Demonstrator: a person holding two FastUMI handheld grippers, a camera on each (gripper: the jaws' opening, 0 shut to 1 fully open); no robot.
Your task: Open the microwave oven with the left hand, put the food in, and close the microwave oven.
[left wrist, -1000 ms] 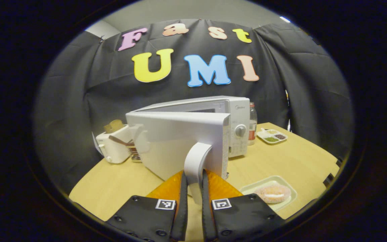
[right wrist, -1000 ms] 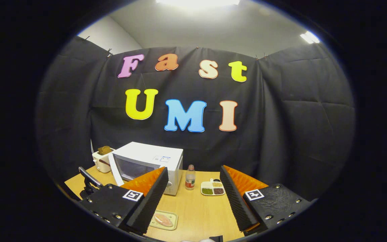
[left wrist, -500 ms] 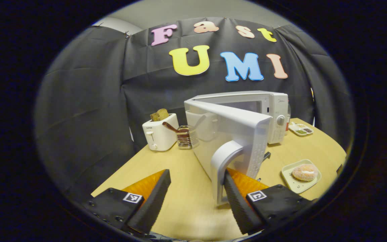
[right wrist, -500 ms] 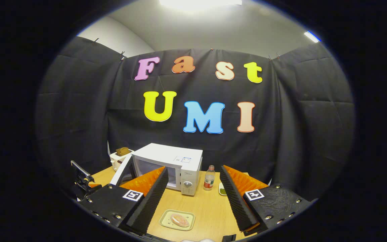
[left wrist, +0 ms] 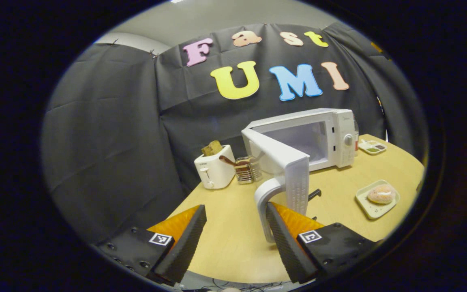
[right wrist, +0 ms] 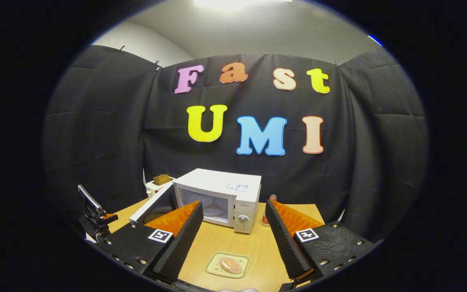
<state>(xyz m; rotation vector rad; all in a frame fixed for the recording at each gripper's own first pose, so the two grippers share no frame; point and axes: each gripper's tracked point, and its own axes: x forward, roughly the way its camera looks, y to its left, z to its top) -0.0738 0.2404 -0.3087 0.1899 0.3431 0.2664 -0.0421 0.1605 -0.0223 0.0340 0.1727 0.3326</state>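
Note:
The white microwave (left wrist: pixel 339 138) stands at the back of the table. Its door (left wrist: pixel 282 156) is swung wide open towards me, and the cavity shows. My left gripper (left wrist: pixel 234 211) is open. The door's curved white handle (left wrist: pixel 262 202) stands just inside its right finger, with nothing pressing on it. The food, a round sugared bun (left wrist: pixel 381 194), lies on a pale tray (left wrist: pixel 365 205) at the right. In the right gripper view, the right gripper (right wrist: pixel 233 209) hangs open above the table. The bun (right wrist: pixel 230 265) lies below, between its fingers, in front of the microwave (right wrist: pixel 233 190).
A white toaster (left wrist: pixel 213 168) with bread and a small wire rack (left wrist: pixel 243 170) stand left of the microwave. A divided dish (left wrist: pixel 372 147) lies at the far right. A bottle (right wrist: pixel 272 198) peeks out beside the microwave. The wooden table (left wrist: pixel 233 247) ends near my fingers.
My left gripper has let go of the door handle and opened, and the door has swung wider. The right gripper has shifted, so the tray with the bun now lies between its fingers.

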